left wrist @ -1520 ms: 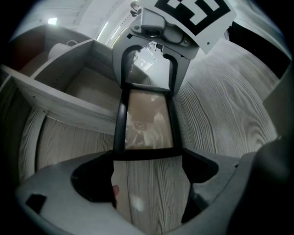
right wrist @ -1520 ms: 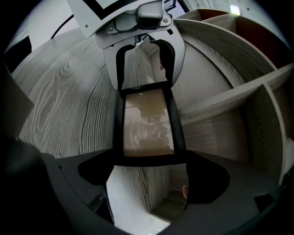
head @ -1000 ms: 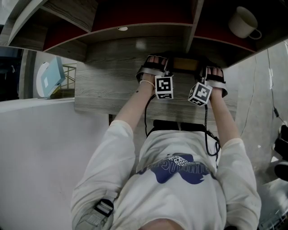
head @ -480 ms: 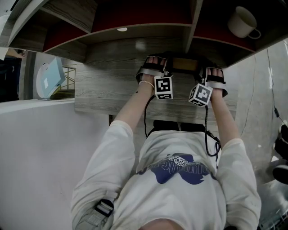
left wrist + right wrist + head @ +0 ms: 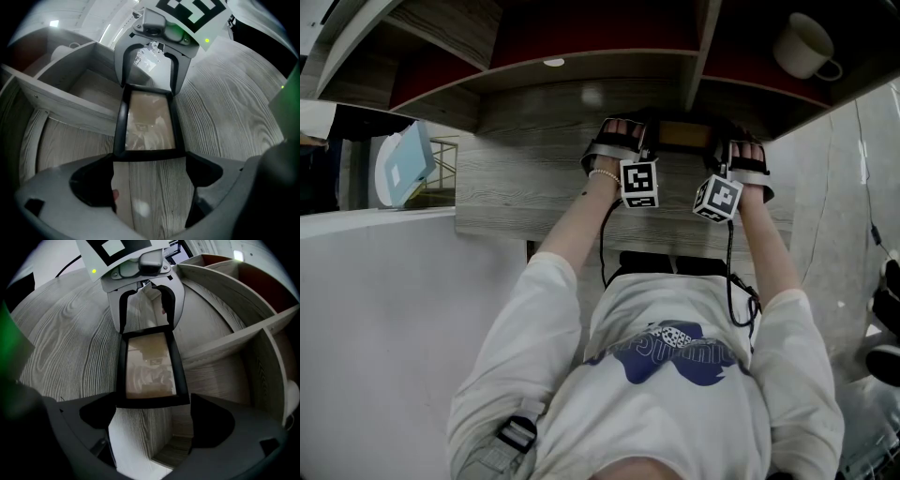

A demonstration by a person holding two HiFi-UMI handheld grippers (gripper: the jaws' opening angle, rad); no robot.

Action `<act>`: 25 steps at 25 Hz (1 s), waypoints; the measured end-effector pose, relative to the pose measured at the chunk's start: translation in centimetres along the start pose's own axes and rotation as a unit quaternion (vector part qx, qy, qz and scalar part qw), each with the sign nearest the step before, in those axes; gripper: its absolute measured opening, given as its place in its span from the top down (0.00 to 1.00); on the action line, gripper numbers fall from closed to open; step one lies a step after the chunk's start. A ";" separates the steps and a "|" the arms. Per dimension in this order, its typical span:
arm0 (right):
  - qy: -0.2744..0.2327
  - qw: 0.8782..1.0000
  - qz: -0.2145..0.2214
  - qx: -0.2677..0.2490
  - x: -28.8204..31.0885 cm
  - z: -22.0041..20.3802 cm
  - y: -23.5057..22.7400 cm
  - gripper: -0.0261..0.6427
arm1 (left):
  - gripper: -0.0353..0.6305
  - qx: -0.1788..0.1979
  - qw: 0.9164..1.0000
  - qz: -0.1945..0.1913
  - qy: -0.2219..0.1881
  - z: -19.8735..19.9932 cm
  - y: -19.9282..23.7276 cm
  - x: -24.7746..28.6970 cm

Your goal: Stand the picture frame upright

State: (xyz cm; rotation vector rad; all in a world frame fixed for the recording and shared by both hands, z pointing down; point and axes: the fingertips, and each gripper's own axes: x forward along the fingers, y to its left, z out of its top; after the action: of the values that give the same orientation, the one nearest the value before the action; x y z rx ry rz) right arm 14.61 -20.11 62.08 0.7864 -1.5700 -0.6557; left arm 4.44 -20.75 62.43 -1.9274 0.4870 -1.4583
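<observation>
The picture frame (image 5: 149, 122) has a black rim and a reflecting glass front, and it runs lengthwise between my two grippers over the wooden desk (image 5: 534, 187). My left gripper (image 5: 150, 161) is shut on one short end, with a jaw at each corner. My right gripper (image 5: 152, 406) is shut on the opposite end of the frame (image 5: 151, 366). Each gripper view shows the other gripper at the frame's far end: the right gripper (image 5: 150, 86) and the left gripper (image 5: 144, 331). In the head view only a tan strip of the frame (image 5: 682, 134) shows between the hands, close under the shelf.
A shelf unit with dividers (image 5: 705, 47) overhangs the back of the desk. A white mug (image 5: 806, 47) sits in its right compartment. Open shelf compartments lie beside the frame (image 5: 70, 89) (image 5: 243, 333). A blue and white object (image 5: 403, 164) stands at far left.
</observation>
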 end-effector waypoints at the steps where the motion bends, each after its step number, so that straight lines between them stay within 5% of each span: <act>1: 0.000 1.000 0.000 0.000 0.0 0.0 0.0 0.28 | 0.25 -0.002 1.000 -0.001 0.001 0.0 0.0 0.0; 25: 0.003 1.000 -0.003 0.000 -0.4 -0.3 0.1 0.28 | 0.25 -0.019 1.000 0.003 0.024 -1.0 -0.2 0.0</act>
State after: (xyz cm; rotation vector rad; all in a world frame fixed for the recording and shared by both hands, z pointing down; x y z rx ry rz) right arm 14.96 -19.71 61.92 0.7927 -1.5618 -0.6574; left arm 3.52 -20.88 62.72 -1.9225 0.5465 -1.5040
